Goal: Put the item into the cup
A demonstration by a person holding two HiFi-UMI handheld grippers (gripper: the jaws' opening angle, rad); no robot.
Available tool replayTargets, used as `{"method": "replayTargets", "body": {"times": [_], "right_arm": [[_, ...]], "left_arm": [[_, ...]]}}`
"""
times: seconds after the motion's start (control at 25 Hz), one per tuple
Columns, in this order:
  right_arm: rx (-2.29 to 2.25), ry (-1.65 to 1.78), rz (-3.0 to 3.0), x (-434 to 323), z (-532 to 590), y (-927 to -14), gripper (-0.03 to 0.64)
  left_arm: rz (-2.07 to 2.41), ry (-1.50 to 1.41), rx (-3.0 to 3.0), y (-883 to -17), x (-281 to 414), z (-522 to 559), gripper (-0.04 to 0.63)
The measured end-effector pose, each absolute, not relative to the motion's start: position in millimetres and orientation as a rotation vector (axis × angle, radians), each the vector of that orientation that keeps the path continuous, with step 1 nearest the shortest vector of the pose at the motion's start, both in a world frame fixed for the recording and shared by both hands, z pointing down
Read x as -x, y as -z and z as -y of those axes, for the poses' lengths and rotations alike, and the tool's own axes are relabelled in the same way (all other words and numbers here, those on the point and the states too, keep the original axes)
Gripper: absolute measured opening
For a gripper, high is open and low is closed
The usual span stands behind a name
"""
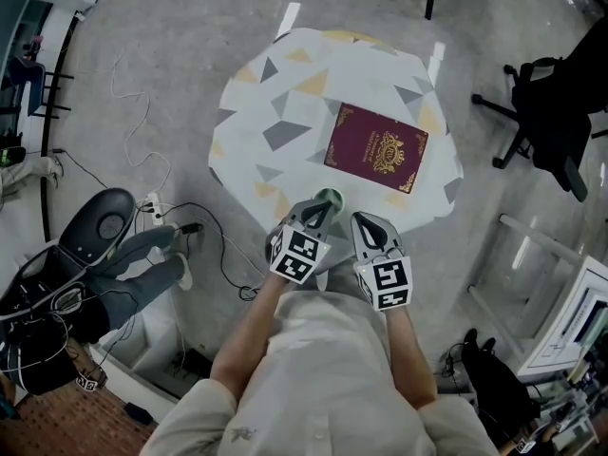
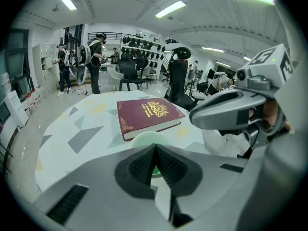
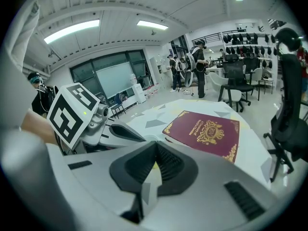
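A pale green cup (image 1: 330,197) stands at the near edge of a round patterned table (image 1: 285,93). My left gripper (image 1: 321,211) is shut just in front of it, tips at its rim; in the left gripper view the cup (image 2: 144,137) shows right behind the closed pads (image 2: 144,163). My right gripper (image 1: 365,219) hangs beside it on the right, also shut. A yellowish speck shows under its pads (image 3: 166,163); I cannot tell whether it is an item or the table's pattern. No separate loose item is in view.
A maroon hardcover book (image 1: 376,147) lies flat on the table behind the cup. Cables and a power strip (image 1: 157,205) lie on the floor at left near a seated person's legs (image 1: 142,264). A black office chair (image 1: 551,112) stands at right.
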State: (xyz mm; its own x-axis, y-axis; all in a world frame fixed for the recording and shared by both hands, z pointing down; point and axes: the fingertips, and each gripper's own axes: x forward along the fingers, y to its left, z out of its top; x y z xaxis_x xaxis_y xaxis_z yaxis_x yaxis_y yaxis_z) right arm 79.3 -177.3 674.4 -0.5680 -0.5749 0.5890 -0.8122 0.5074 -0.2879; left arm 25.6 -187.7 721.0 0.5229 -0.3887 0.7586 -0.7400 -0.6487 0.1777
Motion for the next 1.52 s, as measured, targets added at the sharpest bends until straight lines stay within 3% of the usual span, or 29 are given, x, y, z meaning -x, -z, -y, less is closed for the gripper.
{"method": "replayTargets", "body": {"times": [1.52], "right_arm": [[-1.231, -0.770, 2.314, -78, 169, -670, 0.006]], "left_arm": [[0.864, -1.120, -2.293, -731, -31, 189, 0.046]]}}
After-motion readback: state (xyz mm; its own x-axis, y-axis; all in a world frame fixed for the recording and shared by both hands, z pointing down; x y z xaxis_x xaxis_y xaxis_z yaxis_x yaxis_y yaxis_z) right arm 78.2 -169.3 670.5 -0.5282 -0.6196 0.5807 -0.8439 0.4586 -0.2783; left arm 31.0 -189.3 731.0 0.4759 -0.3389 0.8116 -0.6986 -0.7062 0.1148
